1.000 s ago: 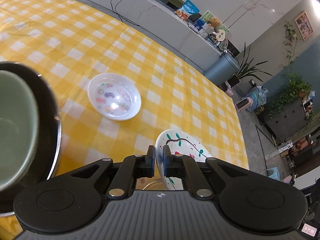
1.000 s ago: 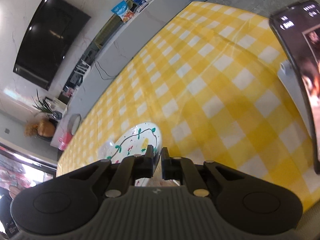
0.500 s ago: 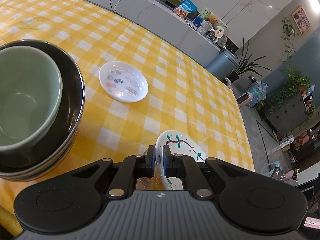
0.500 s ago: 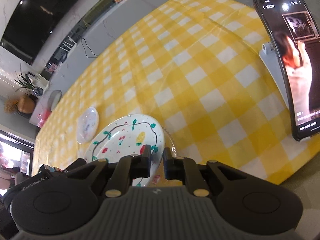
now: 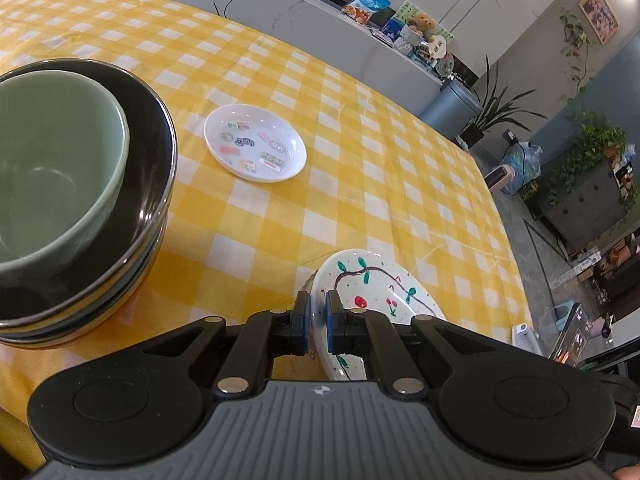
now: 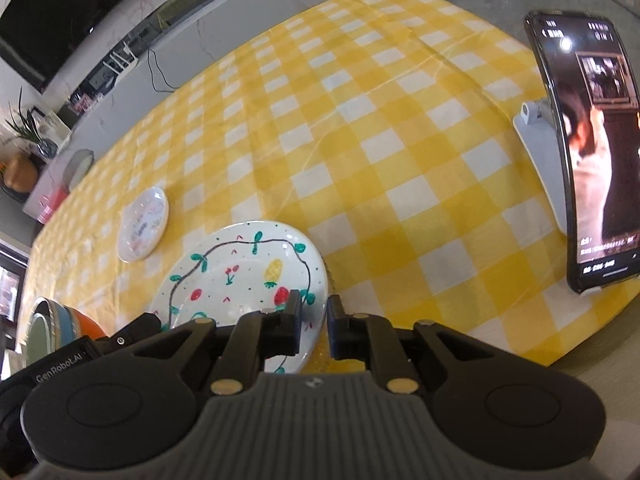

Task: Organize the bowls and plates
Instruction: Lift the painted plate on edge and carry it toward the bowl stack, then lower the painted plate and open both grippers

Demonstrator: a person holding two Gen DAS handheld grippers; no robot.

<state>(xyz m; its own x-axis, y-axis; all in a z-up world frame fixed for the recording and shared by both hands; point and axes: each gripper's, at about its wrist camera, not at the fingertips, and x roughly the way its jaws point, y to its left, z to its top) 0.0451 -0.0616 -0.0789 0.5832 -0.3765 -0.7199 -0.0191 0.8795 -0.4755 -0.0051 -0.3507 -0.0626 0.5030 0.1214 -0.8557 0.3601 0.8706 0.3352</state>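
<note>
While both claws meet at the painted plate [image 6: 240, 276], the step in hand looks like setting it down on the checked cloth [image 6: 360, 140] — or handing it from one claw to the other. The left claw [image 5: 317, 322] is clenched on the plate's rim, pads pressing from both sides. The right claw [image 6: 314, 322] straddles the opposite rim, and its jaws have just been opening a little; a gap shows at the outer pad, so it seems to be letting go. To do this well, the left grip should keep the plate level and lower it flat before it releases, since one narrow pinch invites tipping.

Ahead and left of the left claw sits a small white dish [image 5: 255, 148], holding nothing. Far left, a green bowl [image 5: 56, 168] nests inside a black bowl [image 5: 148, 152] atop further stacked bowls — the green one is empty.
</note>
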